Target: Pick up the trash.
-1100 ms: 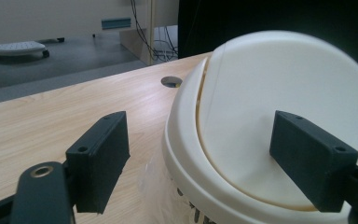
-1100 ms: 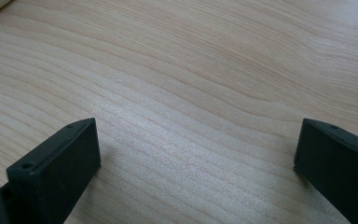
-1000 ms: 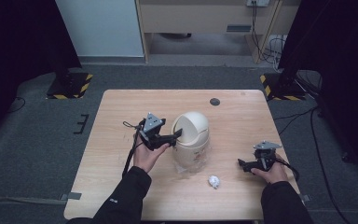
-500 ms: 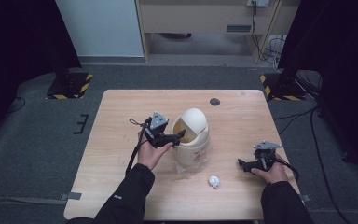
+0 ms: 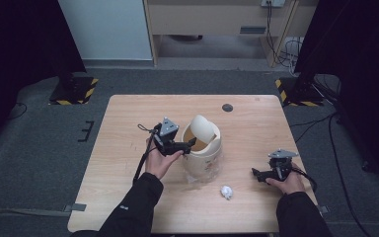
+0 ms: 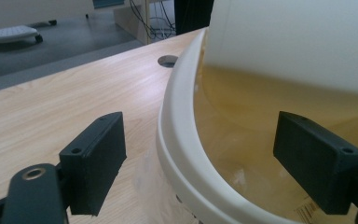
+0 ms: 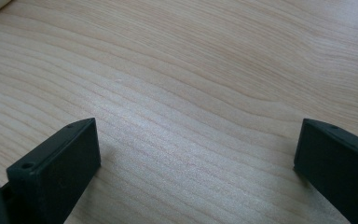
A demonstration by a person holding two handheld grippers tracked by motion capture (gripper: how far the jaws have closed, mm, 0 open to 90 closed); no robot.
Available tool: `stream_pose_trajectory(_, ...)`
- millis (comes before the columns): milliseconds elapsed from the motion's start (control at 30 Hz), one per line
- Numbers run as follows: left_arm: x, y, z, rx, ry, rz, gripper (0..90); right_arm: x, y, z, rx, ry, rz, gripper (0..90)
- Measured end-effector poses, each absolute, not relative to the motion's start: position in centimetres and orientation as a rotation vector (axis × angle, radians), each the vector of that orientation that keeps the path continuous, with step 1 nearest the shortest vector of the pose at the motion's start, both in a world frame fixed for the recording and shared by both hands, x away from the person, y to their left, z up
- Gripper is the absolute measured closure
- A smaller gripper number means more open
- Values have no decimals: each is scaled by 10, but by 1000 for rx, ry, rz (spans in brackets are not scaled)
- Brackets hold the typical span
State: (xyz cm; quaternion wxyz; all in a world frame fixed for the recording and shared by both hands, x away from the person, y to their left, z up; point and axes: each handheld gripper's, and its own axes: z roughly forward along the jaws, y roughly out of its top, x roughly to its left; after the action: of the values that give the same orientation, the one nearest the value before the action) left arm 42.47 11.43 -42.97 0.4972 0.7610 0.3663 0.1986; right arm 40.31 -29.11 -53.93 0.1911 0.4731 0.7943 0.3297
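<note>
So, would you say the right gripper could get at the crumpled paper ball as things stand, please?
Probably yes. The right gripper is open and points toward the paper ball, which lies on bare table between it and the bin, with nothing standing between them.

We hold our left gripper (image 5: 191,143) raised mid-table, jaws spread; our right gripper (image 5: 254,172), also spread, rests near the table's right edge.

Grey carpet floor (image 5: 39,148), black curtains (image 5: 15,44) (both sides), pale wooden cabinet (image 5: 217,19) behind.
</note>
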Motion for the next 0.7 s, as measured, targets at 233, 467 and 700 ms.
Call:
stream_pose_trajectory(233,405,138,-416,1822,857,510,158,403,-291,-539,1327,2232,925,6)
stream_pose_trajectory(467,377,164,-418,1834,861,473,151,403,-291,-539,1329,2230,926,6)
stream_pose_trajectory(700,360,176,-430,1826,863,458,144,403,-291,-539,1329,2229,926,6)
